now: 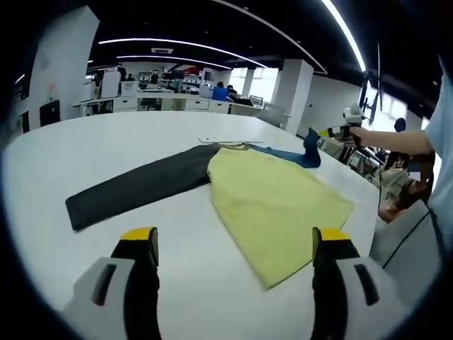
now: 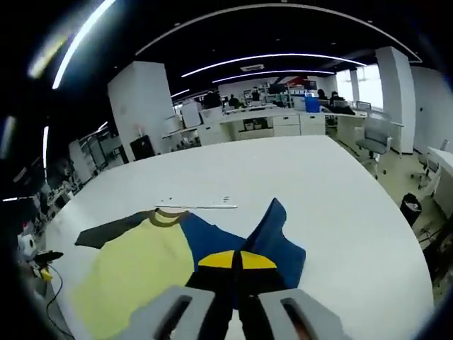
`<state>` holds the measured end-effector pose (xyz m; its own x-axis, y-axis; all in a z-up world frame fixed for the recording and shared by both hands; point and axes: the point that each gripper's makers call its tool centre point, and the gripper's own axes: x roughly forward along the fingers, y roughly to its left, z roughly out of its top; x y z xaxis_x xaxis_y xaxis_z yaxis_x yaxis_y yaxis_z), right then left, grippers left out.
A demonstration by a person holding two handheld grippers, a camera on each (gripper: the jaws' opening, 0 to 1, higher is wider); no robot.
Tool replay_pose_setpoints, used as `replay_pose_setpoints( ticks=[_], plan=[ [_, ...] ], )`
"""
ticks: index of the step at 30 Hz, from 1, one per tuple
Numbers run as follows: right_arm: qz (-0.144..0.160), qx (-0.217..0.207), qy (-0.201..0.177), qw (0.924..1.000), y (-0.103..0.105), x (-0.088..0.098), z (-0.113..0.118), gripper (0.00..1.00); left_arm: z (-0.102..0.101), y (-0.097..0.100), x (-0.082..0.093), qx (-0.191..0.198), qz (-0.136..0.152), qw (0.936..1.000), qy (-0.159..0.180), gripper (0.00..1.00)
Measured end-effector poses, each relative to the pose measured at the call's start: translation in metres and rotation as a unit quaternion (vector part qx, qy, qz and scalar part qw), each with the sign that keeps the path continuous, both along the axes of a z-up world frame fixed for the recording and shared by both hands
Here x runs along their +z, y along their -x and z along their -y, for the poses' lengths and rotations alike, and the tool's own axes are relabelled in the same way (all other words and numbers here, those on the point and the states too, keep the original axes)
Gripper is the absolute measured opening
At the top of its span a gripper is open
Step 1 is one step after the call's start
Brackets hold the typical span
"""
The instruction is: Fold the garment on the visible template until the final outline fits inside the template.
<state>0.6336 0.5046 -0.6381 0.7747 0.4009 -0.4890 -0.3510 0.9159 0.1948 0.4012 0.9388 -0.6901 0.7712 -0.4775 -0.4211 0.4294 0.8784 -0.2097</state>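
A long-sleeved garment lies flat on the white table (image 1: 127, 134). Its body is yellow (image 1: 276, 205), one sleeve dark grey (image 1: 141, 184) stretched out to the left, the other blue (image 1: 287, 154). My left gripper (image 1: 233, 244) hovers open over the table in front of the yellow hem, holding nothing. In the left gripper view the right gripper (image 1: 327, 134) lifts the blue sleeve's end at the far side. In the right gripper view my right gripper (image 2: 237, 261) is shut on the blue sleeve (image 2: 272, 230), with the yellow body (image 2: 134, 269) and dark sleeve (image 2: 113, 230) to the left.
A thin white strip (image 2: 197, 206) lies on the table (image 2: 297, 170) just beyond the collar (image 2: 164, 217). An office chair (image 2: 371, 142) stands off the right edge, cables (image 2: 42, 258) off the left. Desks line the back. A person's hand (image 1: 371, 134) reaches in from the right.
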Motion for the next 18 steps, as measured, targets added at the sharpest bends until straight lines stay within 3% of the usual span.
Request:
replay_pose_setpoints(
  ticks=[6, 7, 18],
  plan=[
    [0.003, 0.044, -0.018, 0.9988, -0.003, 0.01, -0.056, 0.0, -0.003, 0.005, -0.001, 0.005, 0.001, 1.0, 0.004, 0.86],
    [0.002, 0.051, -0.023, 0.9984, -0.012, 0.01, -0.06, 0.0, -0.004, 0.005, -0.001, 0.006, 0.003, 1.0, 0.004, 0.86],
    [-0.008, 0.108, -0.046, 0.9931, -0.015, 0.003, -0.144, 0.0, -0.006, 0.014, -0.007, 0.01, -0.002, 0.9999, 0.007, 0.85]
  ],
)
